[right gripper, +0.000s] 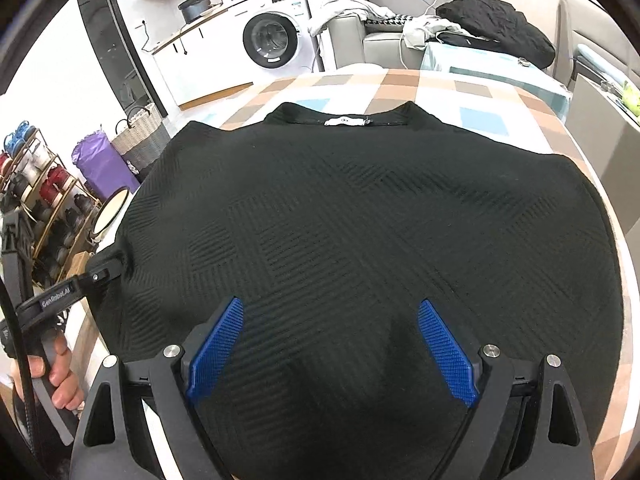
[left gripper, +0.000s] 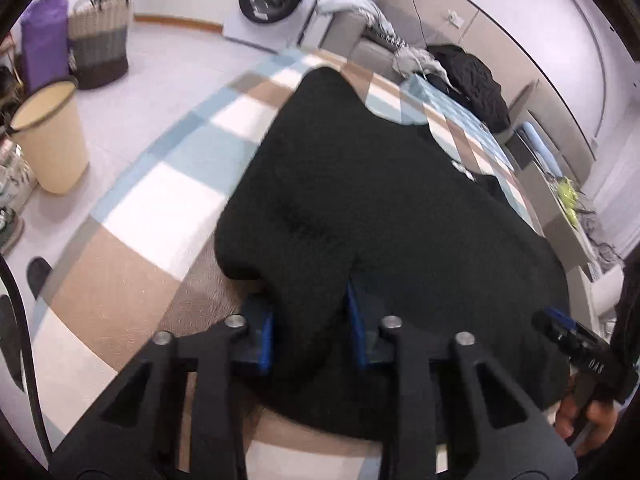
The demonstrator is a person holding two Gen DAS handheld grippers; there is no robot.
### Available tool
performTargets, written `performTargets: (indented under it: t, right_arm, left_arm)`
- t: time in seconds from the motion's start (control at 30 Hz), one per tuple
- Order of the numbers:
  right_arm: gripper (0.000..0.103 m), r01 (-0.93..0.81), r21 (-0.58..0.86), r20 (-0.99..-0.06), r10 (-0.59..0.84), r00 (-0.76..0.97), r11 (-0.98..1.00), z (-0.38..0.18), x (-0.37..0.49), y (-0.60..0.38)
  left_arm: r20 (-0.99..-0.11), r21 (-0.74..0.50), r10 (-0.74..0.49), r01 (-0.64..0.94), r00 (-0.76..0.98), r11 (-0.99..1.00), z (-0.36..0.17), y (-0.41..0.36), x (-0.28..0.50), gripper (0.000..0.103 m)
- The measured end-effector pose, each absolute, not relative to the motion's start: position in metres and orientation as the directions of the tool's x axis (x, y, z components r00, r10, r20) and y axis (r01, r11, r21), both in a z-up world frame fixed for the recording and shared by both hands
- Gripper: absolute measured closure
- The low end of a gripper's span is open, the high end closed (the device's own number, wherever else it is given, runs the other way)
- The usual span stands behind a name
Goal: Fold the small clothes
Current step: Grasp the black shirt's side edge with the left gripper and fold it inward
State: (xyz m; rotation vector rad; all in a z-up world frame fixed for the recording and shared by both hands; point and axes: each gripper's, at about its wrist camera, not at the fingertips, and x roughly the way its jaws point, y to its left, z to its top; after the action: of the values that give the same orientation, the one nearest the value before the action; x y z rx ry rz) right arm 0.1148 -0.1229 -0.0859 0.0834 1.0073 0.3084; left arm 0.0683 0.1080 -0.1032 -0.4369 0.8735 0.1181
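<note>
Desk: I see a checked cloth of tan, white and pale blue covering the desk.
Black sweater: I have the textured black sweater spread flat across the desk, its collar with a white label at 12 o'clock in my right wrist view.
Left gripper: my left gripper has its blue-padded fingers clamped on a bunched fold of the sweater's edge; in the right view it sits at 9 o'clock, at the sweater's left side.
Right gripper: my right gripper has its fingers spread wide apart over the sweater's near hem, with the cloth between them.
Washing machine: at 12 o'clock, well beyond the desk.
Cream bin: at 9 o'clock on the floor in my left view.
</note>
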Motion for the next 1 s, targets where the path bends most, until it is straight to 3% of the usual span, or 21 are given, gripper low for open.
performTargets:
  t: [0.3, 0.53, 0.67, 0.8, 0.9, 1.0]
  right_arm:
    - [0.012, -0.264, 0.125, -0.844, 0.242, 0.478, 0.957, -0.103, 0.112, -0.110]
    - [0.012, -0.201, 0.172, -0.826, 0.252, 0.504, 0.964, -0.089, 0.104, -0.134]
    - [0.012, -0.138, 0.164, -0.814, 0.214, 0.540, 0.977, -0.075, 0.093, -0.158]
    - [0.012, -0.034, 0.175, -0.804, 0.163, 0.572, 0.984, -0.064, 0.082, -0.195]
    - [0.012, 0.054, 0.155, -0.804, 0.094, 0.587, 0.986, -0.059, 0.071, -0.225]
    - [0.012, 0.132, 0.135, -0.814, 0.034, 0.579, 0.982, -0.060, 0.063, -0.249]
  left_arm:
    - [-0.751, -0.279, -0.046, -0.254, 0.659, 0.926, -0.090, 0.109, 0.061, 0.085]
    - [-0.662, -0.143, -0.051, -0.059, 0.748, 0.988, -0.034, 0.059, 0.076, 0.086]
    - [-0.593, -0.053, -0.186, 0.193, 0.783, 0.980, 0.000, -0.010, 0.093, 0.086]
    - [-0.582, -0.036, -0.379, 0.443, 0.720, 0.896, 0.011, -0.087, 0.101, 0.086]
    - [-0.636, -0.144, -0.519, 0.573, 0.571, 0.807, -0.005, -0.128, 0.099, 0.083]
    - [-0.679, -0.295, -0.621, 0.630, 0.390, 0.718, -0.033, -0.144, 0.096, 0.068]
